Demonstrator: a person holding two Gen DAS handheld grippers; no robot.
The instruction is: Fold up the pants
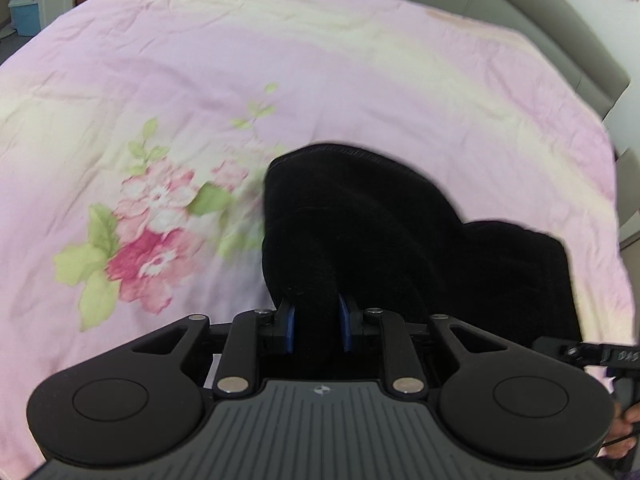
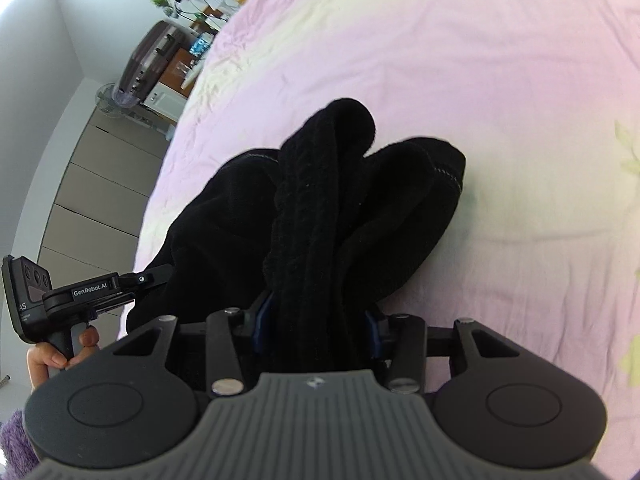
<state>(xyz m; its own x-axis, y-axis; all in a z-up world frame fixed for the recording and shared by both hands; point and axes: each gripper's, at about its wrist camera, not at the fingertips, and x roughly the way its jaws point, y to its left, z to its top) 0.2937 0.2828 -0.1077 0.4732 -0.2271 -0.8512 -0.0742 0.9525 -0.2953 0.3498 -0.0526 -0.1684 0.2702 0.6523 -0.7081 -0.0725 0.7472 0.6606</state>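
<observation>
Black knitted fabric of the pants (image 1: 360,232) filled the space between both pairs of my jaws at this moment. My left gripper (image 1: 316,324) had its jaws almost closed, and the blue pads (image 1: 289,322) pinched a thin fold of the dark cloth. My right gripper (image 2: 316,328) had its jaws about half open, but they were clamped on a much thicker bunch, several layers gathered together. The pants hung from both grips and draped forward onto the pink floral bedsheet (image 1: 200,80) of the bed; a stitched edge, perhaps a hem or the waistband, showed at the far end of the bundle in each wrist view. I could not tell which end of the garment it was.

I judged that I was in the middle of a fold: the cloth was lifted and carried across the bed, not yet laid flat. Both views were slightly blurred, which agreed with hands in motion.

The next move, as I judged it, called for lowering both grips together so that the held edge landed even on the part lying on the sheet. Only after that should the jaws open. The thick bunch on the right side could drop unevenly, so it needed care.
</observation>
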